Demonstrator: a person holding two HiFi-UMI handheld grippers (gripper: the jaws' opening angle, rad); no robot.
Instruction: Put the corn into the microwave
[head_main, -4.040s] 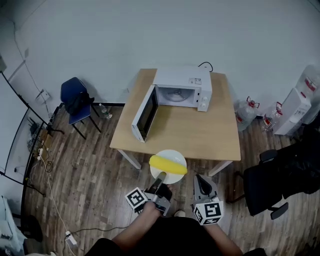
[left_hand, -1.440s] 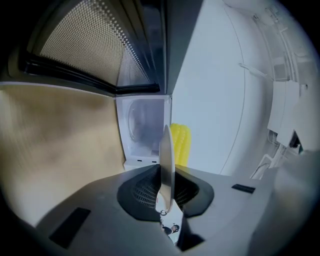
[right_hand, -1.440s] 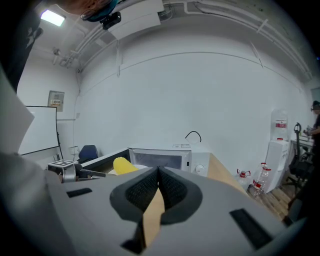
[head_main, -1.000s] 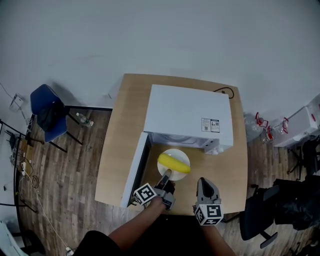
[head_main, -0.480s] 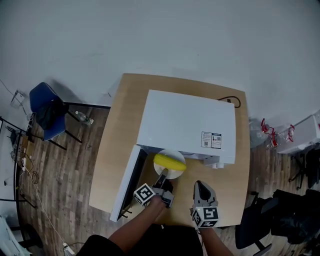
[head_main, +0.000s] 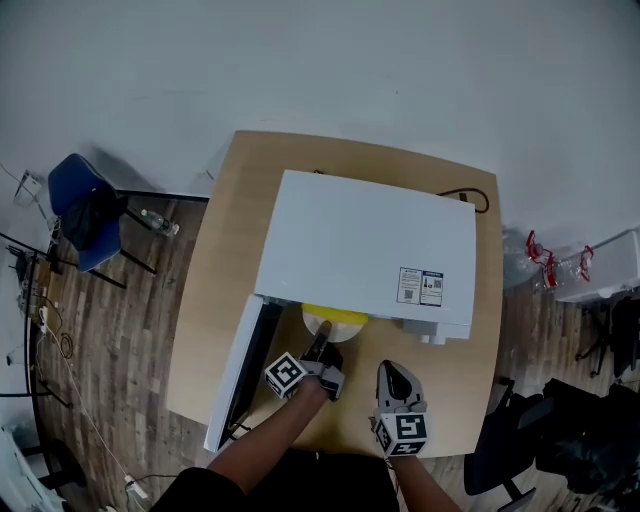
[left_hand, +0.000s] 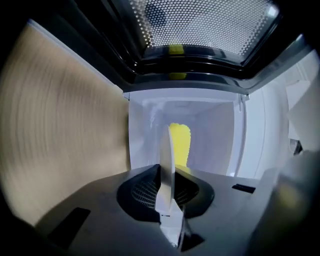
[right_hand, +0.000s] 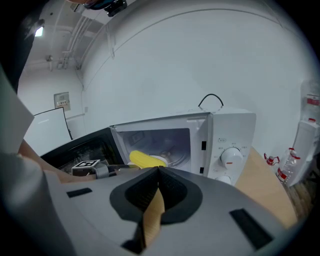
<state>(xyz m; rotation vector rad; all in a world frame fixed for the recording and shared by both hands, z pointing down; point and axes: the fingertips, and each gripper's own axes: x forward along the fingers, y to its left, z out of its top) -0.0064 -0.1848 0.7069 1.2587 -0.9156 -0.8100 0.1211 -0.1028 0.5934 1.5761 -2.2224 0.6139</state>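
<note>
Gripping plate (head_main: 311, 322) with corn (head_main: 337, 317) at microwave (head_main: 370, 250) mouth: left tool (head_main: 322, 344) | closed, empty: right tool (head_main: 391, 373)

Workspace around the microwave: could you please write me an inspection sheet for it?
Surface: wooden table, carrying the microwave.
Job's things: microwave door open; corn on white plate, at the cavity opening.
Clutter: nothing seen.
Grippers: left gripper shut on the plate's rim; right gripper shut, empty, over the table's front.
Cables: black cable behind microwave; cords on floor, left.
Surroundings: blue chair, black office chair, water bottles.
</note>
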